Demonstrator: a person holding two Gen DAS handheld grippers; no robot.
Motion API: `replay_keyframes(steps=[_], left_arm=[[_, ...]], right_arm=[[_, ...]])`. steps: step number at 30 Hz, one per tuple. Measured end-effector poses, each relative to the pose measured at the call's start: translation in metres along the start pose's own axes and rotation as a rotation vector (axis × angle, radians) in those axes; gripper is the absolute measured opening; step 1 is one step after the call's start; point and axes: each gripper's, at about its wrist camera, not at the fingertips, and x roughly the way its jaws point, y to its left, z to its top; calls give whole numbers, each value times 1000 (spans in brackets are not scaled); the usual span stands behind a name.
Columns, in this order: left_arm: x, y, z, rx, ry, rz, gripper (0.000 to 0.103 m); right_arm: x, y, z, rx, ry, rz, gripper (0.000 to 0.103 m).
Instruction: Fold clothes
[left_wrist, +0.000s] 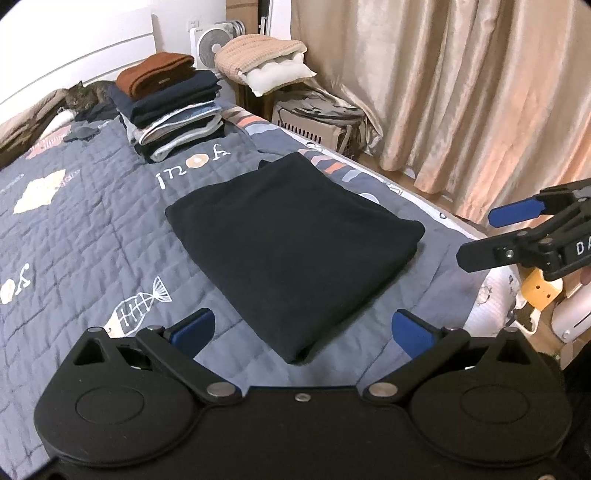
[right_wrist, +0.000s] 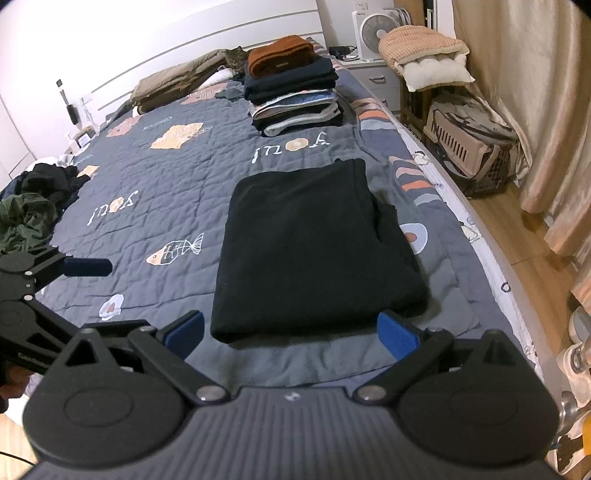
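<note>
**Folded black garment on a bed, both tongs spread and empty**

A black garment (left_wrist: 291, 243), folded into a neat rectangle, lies flat on a grey quilted bedspread (left_wrist: 92, 229) near the bed's edge. The left tongs (left_wrist: 303, 328) hover just short of its near corner, blue pads spread wide, pinching nothing. The right tongs (right_wrist: 291, 330) sit before its near edge, equally spread and empty. Farther up the bed stands a stack of folded clothes (right_wrist: 293, 92). A heap of unfolded clothes (right_wrist: 35, 206) lies well apart.
</note>
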Motion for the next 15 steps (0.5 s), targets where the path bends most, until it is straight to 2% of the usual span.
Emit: replay_keyframes(steps=[11, 15], left_arm=[[2, 2, 1, 0, 4, -8, 103], [1, 5, 0, -28, -2, -36, 103]], right_arm=[[1, 3, 1, -15, 19, -1, 100], [3, 2, 1, -11, 20, -4, 100]])
